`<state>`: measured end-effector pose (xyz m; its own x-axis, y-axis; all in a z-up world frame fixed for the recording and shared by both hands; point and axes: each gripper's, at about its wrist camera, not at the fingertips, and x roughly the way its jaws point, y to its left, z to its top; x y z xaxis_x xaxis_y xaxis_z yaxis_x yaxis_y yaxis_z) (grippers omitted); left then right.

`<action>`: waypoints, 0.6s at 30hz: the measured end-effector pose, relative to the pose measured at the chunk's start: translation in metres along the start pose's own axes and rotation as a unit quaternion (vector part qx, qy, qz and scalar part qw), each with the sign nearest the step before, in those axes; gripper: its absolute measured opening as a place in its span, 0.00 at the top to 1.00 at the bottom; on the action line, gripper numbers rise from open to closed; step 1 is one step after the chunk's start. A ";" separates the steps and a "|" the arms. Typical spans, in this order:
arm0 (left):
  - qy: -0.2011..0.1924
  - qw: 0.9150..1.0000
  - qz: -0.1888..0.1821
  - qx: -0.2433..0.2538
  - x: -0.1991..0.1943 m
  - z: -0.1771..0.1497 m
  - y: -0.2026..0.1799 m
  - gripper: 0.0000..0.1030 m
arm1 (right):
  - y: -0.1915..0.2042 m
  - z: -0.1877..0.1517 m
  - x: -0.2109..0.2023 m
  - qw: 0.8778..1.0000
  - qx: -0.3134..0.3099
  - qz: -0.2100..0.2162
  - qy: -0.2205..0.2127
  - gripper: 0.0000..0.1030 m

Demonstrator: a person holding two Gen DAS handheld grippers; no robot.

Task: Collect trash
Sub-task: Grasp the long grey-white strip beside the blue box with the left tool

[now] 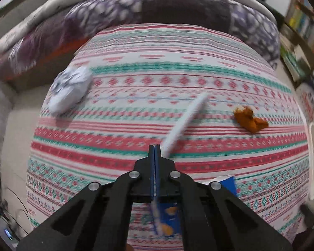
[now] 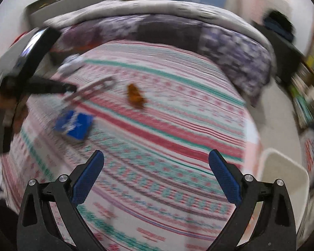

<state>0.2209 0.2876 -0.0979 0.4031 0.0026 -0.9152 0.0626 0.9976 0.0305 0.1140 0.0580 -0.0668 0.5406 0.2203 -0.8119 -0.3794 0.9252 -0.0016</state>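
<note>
Left wrist view: crumpled white paper (image 1: 70, 90) lies far left on the striped bedspread (image 1: 136, 67). The left claw (image 1: 155, 148) tilts steeply down, pressed together on a thin white strip (image 1: 186, 119), its lower end blurred. An orange scrap (image 1: 250, 119) lies right. A blue packet (image 1: 169, 219) is mostly hidden beneath. The right claw (image 2: 156, 161) stands spread, empty.

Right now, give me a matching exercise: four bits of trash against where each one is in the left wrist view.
Things:
1. crumpled white paper
2. orange scrap
3. blue packet
4. white strip

Places:
A. beneath the left claw, nearest the camera
B. far left of the bedspread
C. pinched in the shut left claw
D. right side of the bedspread

Pairs: 1-B, 2-D, 3-A, 4-C
</note>
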 end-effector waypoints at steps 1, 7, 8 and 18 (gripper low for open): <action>-0.002 1.000 -0.002 -0.012 -0.002 -0.001 0.009 1.00 | 0.008 0.001 0.002 1.000 -0.010 0.008 0.001 0.07; -0.011 0.998 -0.042 -0.037 -0.019 -0.005 0.035 0.98 | 0.062 0.021 0.017 0.996 -0.065 0.053 -0.019 0.07; -0.007 0.998 -0.054 -0.031 -0.020 -0.007 0.034 0.94 | 0.069 0.025 0.019 0.994 -0.085 0.064 -0.015 0.07; 0.017 0.994 -0.079 0.073 -0.007 0.007 -0.032 0.51 | 0.065 0.020 0.021 0.989 -0.103 0.107 0.023 0.07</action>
<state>0.2228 0.2550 -0.0901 0.3472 -0.1477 -0.9261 0.2557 0.9650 -0.0580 0.1155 0.1288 -0.0725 0.3978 0.3853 -0.8326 -0.6291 0.7751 0.0582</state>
